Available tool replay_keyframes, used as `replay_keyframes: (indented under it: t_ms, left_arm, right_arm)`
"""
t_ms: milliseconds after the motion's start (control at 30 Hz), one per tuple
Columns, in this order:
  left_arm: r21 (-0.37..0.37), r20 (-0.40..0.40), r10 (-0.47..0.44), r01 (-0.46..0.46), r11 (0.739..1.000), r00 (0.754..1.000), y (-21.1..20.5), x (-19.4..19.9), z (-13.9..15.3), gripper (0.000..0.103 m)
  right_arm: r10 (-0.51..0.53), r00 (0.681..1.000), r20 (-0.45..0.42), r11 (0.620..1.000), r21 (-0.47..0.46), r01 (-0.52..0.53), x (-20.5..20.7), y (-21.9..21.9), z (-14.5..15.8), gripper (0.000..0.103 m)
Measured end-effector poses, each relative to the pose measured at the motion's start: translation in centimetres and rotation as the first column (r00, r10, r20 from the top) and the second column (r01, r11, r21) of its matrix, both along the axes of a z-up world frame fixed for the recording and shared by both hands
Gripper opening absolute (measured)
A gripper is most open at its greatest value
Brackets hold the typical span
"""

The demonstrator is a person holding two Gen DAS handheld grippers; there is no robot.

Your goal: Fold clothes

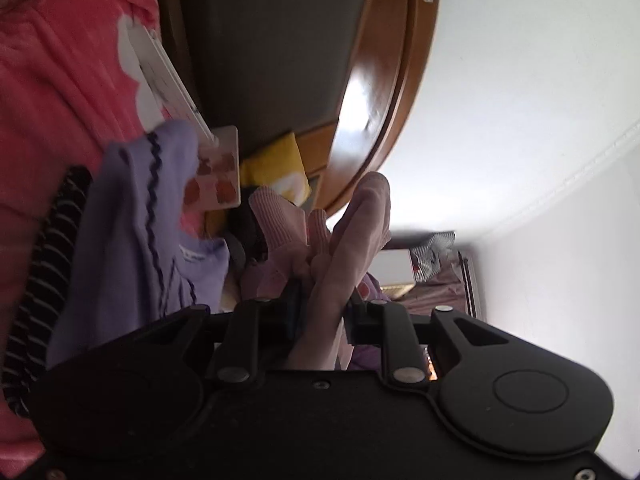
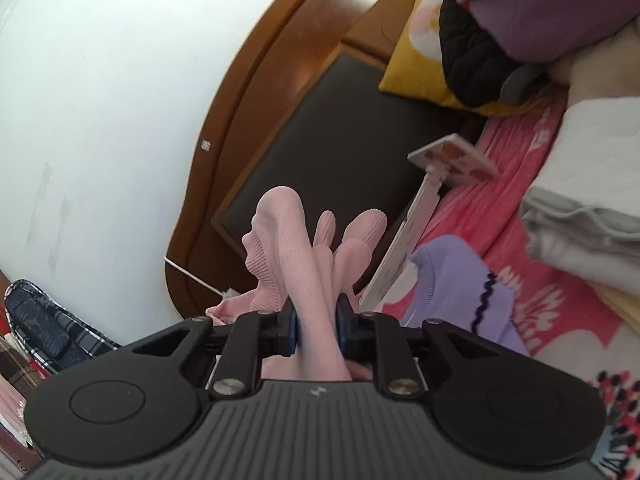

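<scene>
I am holding a pink ribbed garment (image 2: 316,280) with both claws, and it is hanging in the air above the bed rather than lying on it. My right gripper (image 2: 317,330) is nearly closed, its two blue-faced pads pinching a bunched fold of the pink knit between them, with the cloth standing up past the fingertips in several rounded lobes. My left gripper (image 1: 320,314) is likewise almost shut, and I am seeing a thick pleat of the same pink cloth (image 1: 348,248) squeezed between its jaws and spilling forward over them. Both views are tilted hard, so the wooden headboard (image 2: 256,112) with its dark padded panel (image 2: 352,152) is running diagonally across each picture, with the white wall (image 2: 100,100) beside it. The bed is carrying a pink floral bedspread (image 2: 516,216), and a lilac sweater (image 2: 460,280) with a dark wavy trim line is lying on it just beside the gripped garment. A white calendar-like card (image 2: 452,160) printed with reddish squares is standing near the headboard edge of the bed. A yellow cushion (image 2: 412,56) is sitting at the headboard corner, with a black knitted item (image 2: 472,64) and a purple cloth (image 2: 540,4) touching it. White folded fabric (image 2: 588,192) is piling up at the far edge in the right view, and a black-and-white striped garment (image 1: 44,288) is lying beside the lilac sweater in the left view.
</scene>
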State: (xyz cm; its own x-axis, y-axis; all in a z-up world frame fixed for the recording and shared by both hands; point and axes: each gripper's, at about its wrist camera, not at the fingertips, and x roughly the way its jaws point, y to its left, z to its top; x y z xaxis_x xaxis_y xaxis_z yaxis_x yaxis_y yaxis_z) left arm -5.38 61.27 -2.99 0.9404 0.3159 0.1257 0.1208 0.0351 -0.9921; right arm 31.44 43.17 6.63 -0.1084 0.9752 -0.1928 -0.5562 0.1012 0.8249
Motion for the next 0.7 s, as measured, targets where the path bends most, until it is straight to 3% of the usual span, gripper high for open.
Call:
replay_keyframes:
  t_ms: [67,133,167,200,233,300,333,400,467,500,567,633,667,700]
  left_arm:
    - [-0.029,-0.032,0.009,-0.010,1.000,0.999,0.6,0.4,-1.0,0.020]
    - [-0.046,-0.153,0.014,-0.022,0.999,0.988,1.3,0.4,-2.6,0.022]
    - [-0.021,-0.275,0.030,-0.037,0.999,0.961,1.3,0.9,-2.7,0.026]
    - [0.011,-0.376,0.051,-0.051,0.999,0.925,1.2,1.3,-2.7,0.027]
    - [0.070,-0.390,0.094,-0.072,0.995,0.916,1.2,0.9,-1.7,0.027]
    - [0.189,-0.409,0.182,-0.112,0.976,0.894,1.1,0.1,0.3,0.045]
    - [0.259,-0.408,0.232,-0.132,0.957,0.883,0.9,-0.2,1.3,0.045]
    - [0.388,-0.394,0.323,-0.163,0.907,0.861,0.4,-0.7,3.3,0.045]
    - [0.467,-0.381,0.324,-0.122,0.876,0.866,0.4,0.1,4.2,0.045]
    - [0.524,-0.381,0.331,-0.093,0.847,0.863,0.4,0.8,4.6,0.045]
    - [0.627,-0.380,0.340,-0.031,0.779,0.860,0.3,2.4,5.3,0.045]
    - [0.675,-0.404,0.308,0.054,0.736,0.861,0.4,4.6,5.4,0.045]
    - [0.678,-0.446,0.309,0.092,0.729,0.840,0.8,5.6,5.1,0.045]
    - [0.648,-0.512,0.314,0.120,0.752,0.799,1.1,6.3,4.2,0.045]
  right_arm:
    - [-0.003,1.000,-0.018,1.000,-0.029,0.002,0.7,1.0,-0.8,0.020]
    - [-0.038,0.999,-0.016,0.993,-0.109,0.036,1.2,1.9,-2.2,0.025]
    - [-0.078,0.996,0.044,0.974,-0.208,0.085,1.2,2.4,-2.7,0.034]
    - [-0.106,0.988,0.113,0.945,-0.298,0.135,1.0,2.7,-3.1,0.035]
    - [-0.106,0.975,0.198,0.921,-0.350,0.171,0.4,2.9,-3.1,0.036]
    - [-0.102,0.954,0.282,0.935,-0.300,0.189,-0.9,2.1,-2.3,0.037]
    - [-0.118,0.945,0.305,0.945,-0.259,0.202,-1.3,1.4,-1.6,0.041]
    - [-0.170,0.888,0.428,0.946,-0.183,0.269,-2.6,0.3,0.4,0.041]
    - [-0.180,0.773,0.608,0.939,-0.128,0.320,-4.5,0.5,2.4,0.043]
    - [-0.162,0.746,0.646,0.947,-0.112,0.302,-5.0,1.0,3.1,0.043]
    - [-0.102,0.745,0.659,0.970,-0.099,0.220,-5.5,2.2,3.7,0.041]
    - [-0.030,0.744,0.668,0.978,-0.134,0.160,-5.8,3.6,3.5,0.040]
    - [0.010,0.742,0.670,0.975,-0.170,0.141,-5.9,4.5,3.1,0.039]
    - [0.056,0.741,0.669,0.961,-0.238,0.142,-5.5,6.0,2.2,0.039]
